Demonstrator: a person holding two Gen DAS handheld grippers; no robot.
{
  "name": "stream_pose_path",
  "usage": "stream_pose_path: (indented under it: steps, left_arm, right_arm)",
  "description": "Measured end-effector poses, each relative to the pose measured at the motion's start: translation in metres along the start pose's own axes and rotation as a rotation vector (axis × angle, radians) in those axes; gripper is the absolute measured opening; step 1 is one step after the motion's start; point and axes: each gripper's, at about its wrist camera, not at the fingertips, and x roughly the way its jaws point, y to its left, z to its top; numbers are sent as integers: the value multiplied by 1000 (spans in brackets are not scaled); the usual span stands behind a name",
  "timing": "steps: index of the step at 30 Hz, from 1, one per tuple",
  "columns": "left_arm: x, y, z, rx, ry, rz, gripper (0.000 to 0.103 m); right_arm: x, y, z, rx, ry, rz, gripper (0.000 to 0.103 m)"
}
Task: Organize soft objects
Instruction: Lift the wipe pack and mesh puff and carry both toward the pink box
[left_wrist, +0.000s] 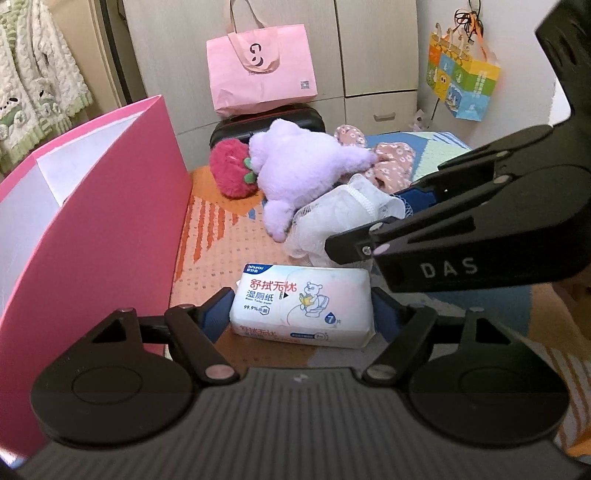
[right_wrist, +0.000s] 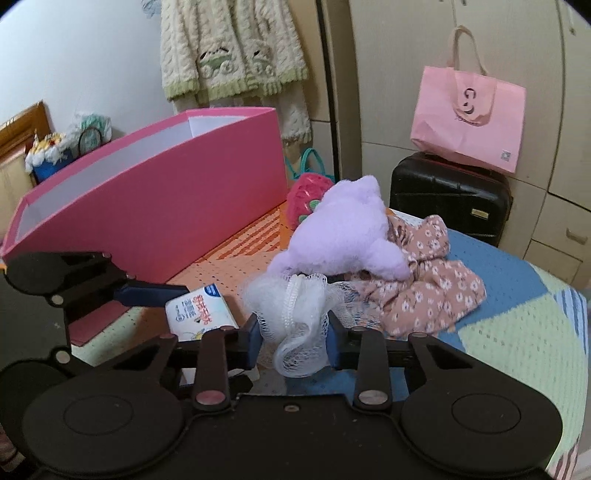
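My left gripper (left_wrist: 301, 314) points down at a slant, its blue pads (left_wrist: 212, 317) set apart with jaws wide. My right gripper (right_wrist: 293, 334) tilts down too, jaws drawn close together, reaching in from the right beside the left one.

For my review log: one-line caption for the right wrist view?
Right gripper pinching white mesh bath pouf beside lilac plush toy, pink open box behind.

The pink box (right_wrist: 166, 206) walls off the bed's left side, its open top unobstructed. A bare strip of orange bedspread (left_wrist: 221, 236) runs between it and the heap of purple plush (right_wrist: 343, 236), mesh sponge (right_wrist: 295, 306) and floral cloth (right_wrist: 436, 295). The wet-wipes pack (left_wrist: 301, 306) blocks the strip's near end.
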Motion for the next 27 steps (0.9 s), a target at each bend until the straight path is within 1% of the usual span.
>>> stream_pose_path:
  steps: [6,10,16,21,27]
  left_arm:
    - [-12,3,-8,-23,1,-35,77]
    - [-22,3,-12,-23,-15,-37,77]
    - [-37,7,-19,-27,-30,-57,77]
    - [-46,11,-24,-28,-17,-81,77]
    - [-63,13,-33,-7,-14,-128,77]
  right_arm:
    - [-19,6,-15,67,-45,-34,39]
    - [-33,9,-25,103,-71,-76,39]
    - [-53,18,-42,123,-73,-149,39]
    - [-67,29,-65,180,-82,-170,39]
    - [-87,50,-79,186,-104,-217,39]
